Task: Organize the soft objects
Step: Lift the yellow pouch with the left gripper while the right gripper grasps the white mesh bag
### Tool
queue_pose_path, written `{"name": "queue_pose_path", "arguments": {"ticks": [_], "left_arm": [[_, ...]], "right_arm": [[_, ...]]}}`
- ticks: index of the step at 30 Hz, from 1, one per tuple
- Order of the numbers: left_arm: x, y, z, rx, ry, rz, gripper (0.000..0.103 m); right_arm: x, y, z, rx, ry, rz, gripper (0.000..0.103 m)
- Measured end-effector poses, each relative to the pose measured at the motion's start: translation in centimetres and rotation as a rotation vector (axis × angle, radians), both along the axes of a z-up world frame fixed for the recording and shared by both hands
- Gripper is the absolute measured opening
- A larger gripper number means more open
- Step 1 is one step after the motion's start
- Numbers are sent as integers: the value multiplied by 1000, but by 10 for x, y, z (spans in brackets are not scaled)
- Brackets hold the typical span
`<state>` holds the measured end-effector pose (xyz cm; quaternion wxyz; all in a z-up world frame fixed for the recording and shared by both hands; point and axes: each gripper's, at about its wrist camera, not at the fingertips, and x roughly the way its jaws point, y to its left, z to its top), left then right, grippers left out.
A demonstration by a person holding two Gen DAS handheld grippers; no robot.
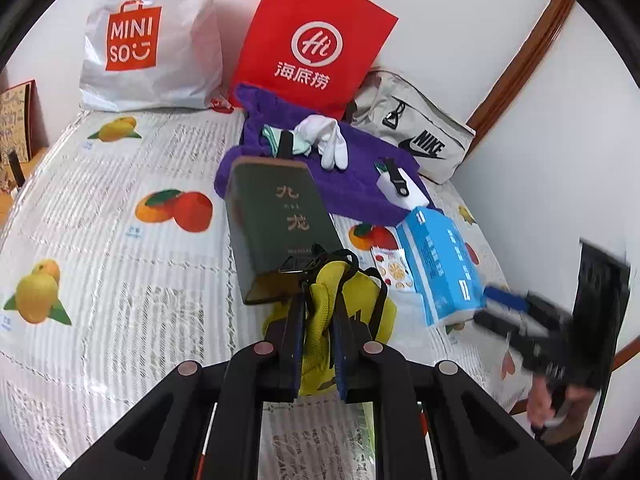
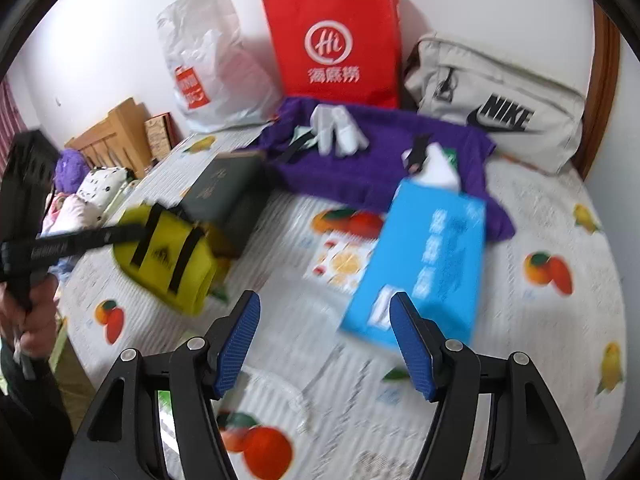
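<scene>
My left gripper [image 1: 320, 304] is shut on a yellow pouch [image 1: 354, 300] with black straps, held just above the bed. From the right wrist view the pouch [image 2: 168, 256] hangs at the tip of that left gripper [image 2: 134, 234]. My right gripper [image 2: 326, 304] is open with nothing between its blue pads; its right finger overlaps the near end of a blue tissue pack [image 2: 424, 264]. In the left wrist view the right gripper [image 1: 486, 306] is blurred, beside the tissue pack [image 1: 436, 264]. White gloves [image 1: 328, 140] lie on a purple towel [image 1: 360, 192].
A dark green box [image 1: 276, 216] lies mid-bed on the fruit-print cover [image 1: 120, 280]. A white block with a black clip [image 1: 404, 188] rests on the towel, and a sticker packet [image 1: 390, 268] beside the tissue pack. A Miniso bag [image 1: 148, 44], red paper bag [image 1: 312, 40] and Nike bag [image 1: 420, 140] line the wall.
</scene>
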<state>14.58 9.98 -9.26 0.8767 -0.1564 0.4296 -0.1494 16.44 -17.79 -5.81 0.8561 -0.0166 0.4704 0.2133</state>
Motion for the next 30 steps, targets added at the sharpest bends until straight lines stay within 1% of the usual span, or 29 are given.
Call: {"name": "queue_pose_path", "arguments": {"ticks": [5, 7, 9, 11, 14, 16, 21, 22, 26, 30], "left_arm": [[4, 2, 11, -4, -27, -2, 12], [7, 2, 16, -3, -40, -9, 12], [11, 1, 21, 5, -49, -13, 12], [16, 0, 25, 9, -58, -14, 12], [22, 1, 28, 10, -64, -20, 12], [27, 2, 30, 14, -68, -24, 12], [38, 3, 30, 52, -72, -37, 12], [40, 4, 30, 53, -72, -40, 12], [49, 12, 31, 35, -71, -44, 12], [57, 15, 36, 28, -84, -47, 12]], "right_arm": [[-18, 5, -15, 18, 42, -12, 67], [-23, 5, -24, 39, 73, -40, 67], [-25, 5, -31, 53, 94, -49, 67], [-25, 7, -38, 40, 107, -71, 67], [-24, 8, -49, 50, 135, -121, 69], [-22, 10, -55, 74, 157, -136, 71], [-13, 21, -66, 79, 186, -184, 79], [-12, 23, -67, 82, 187, -203, 82], [-5, 28, -68, 89, 192, -249, 88], [0, 39, -70, 46, 200, -283, 95]]}}
